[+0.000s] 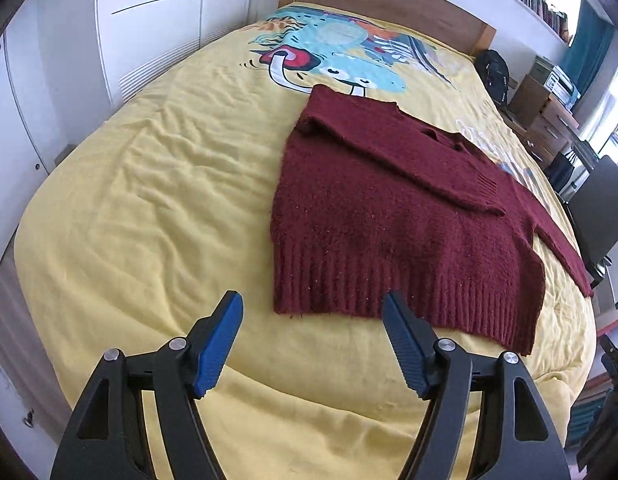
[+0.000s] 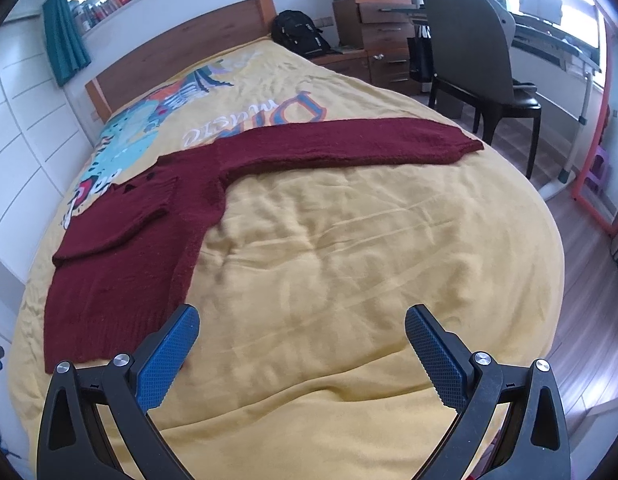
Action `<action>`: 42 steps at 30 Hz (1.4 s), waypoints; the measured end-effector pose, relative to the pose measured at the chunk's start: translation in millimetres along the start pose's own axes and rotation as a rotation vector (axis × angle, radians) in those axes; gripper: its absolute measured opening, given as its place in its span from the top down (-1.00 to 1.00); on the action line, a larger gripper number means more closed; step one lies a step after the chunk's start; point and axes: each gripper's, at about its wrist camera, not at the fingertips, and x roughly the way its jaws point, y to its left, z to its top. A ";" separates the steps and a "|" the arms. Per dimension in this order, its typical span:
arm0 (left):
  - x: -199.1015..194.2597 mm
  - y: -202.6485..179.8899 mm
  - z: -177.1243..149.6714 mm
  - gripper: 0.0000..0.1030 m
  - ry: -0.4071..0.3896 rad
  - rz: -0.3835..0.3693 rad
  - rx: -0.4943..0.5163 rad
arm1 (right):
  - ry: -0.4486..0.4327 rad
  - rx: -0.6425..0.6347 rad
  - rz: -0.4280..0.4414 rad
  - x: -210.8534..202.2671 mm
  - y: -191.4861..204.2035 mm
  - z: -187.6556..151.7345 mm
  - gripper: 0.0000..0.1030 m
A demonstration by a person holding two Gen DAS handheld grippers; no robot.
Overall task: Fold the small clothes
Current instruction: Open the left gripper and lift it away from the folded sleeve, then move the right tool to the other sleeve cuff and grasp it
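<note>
Sweater (image 1: 389,216) on bed (image 1: 149,200): one sleeve folded across, other sleeve (image 2: 349,140) outstretched; left gripper (image 1: 313,340) and right gripper (image 2: 301,356) jaws wide open, empty

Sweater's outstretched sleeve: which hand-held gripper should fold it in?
Right, probably. The sleeve stretches across the right hand-held gripper's open view. The left hand-held gripper faces the sweater's hem; that sleeve sits at its far edge.

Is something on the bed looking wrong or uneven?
The sweater is lopsided: one sleeve is folded across the body, while the other sleeve lies stretched out over the yellow bedcover.
</note>
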 end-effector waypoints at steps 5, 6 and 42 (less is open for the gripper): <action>2.7 -12.7 2.2 -0.30 -0.004 -0.001 0.037 | -0.010 0.024 -0.020 6.9 -16.7 12.4 -1.00; 4.1 -14.3 1.5 -0.30 -0.003 -0.005 0.042 | -0.013 0.033 -0.022 9.2 -20.7 16.6 -1.00; 84.4 -36.8 25.7 -0.30 0.103 0.128 0.068 | 0.086 0.347 -0.223 199.4 -175.6 149.9 -1.00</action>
